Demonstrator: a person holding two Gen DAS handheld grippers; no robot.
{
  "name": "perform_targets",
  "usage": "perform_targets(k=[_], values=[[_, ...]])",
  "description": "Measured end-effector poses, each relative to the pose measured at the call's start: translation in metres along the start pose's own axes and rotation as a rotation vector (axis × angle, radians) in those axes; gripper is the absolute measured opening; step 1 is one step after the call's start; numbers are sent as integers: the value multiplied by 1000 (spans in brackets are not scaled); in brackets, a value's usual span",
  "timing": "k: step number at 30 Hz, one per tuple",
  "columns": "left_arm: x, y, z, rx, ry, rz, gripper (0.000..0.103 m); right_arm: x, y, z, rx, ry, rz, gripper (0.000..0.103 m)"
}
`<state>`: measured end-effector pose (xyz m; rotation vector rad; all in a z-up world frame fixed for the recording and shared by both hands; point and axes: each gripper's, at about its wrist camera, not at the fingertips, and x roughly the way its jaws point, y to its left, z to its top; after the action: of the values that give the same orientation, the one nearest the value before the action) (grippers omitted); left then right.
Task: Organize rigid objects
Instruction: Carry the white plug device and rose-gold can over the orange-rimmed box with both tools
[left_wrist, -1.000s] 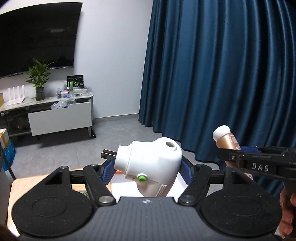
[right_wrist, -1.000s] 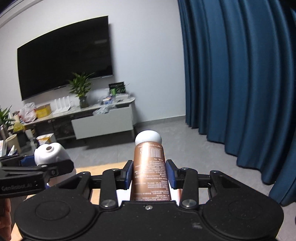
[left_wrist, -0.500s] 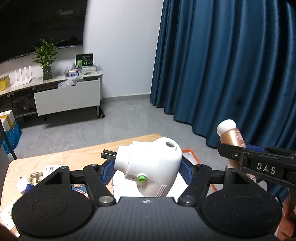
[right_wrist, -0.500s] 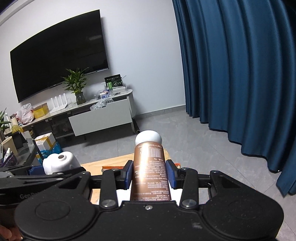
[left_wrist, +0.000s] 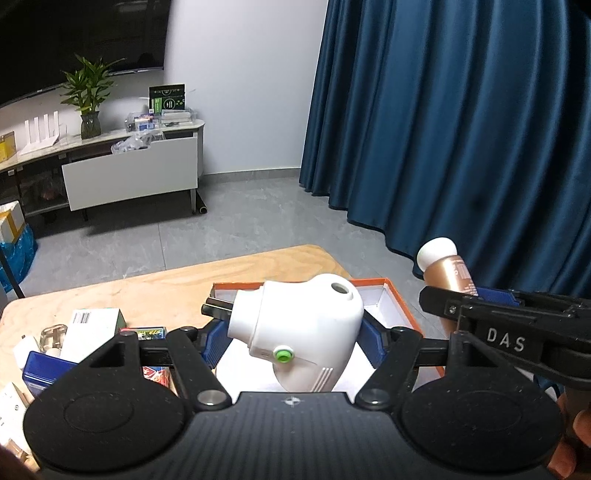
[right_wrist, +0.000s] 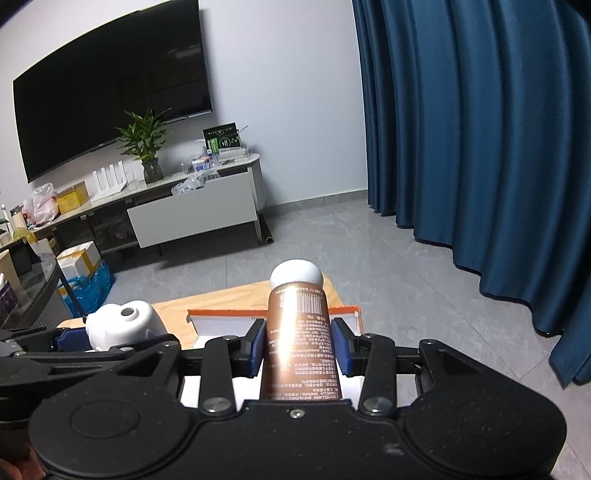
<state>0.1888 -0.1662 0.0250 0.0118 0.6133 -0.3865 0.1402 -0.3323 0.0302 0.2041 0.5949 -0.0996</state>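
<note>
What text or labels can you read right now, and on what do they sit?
"DAS": white letters on the side of the right gripper, seen from the left wrist.
Bronze tube held in the right gripper: barcode and lines of fine print, too small to read.
White box with barcode on the table: print unreadable.
Green and black sign on the TV cabinet: blurred, unreadable.
White plug-in device in the left gripper: no text visible.
</note>
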Motion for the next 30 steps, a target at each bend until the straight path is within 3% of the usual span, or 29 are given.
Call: perform_targets(k=[30], values=[[9,0,-5,-27,52,15,72,29,3,-6,-2,57,-16,47]])
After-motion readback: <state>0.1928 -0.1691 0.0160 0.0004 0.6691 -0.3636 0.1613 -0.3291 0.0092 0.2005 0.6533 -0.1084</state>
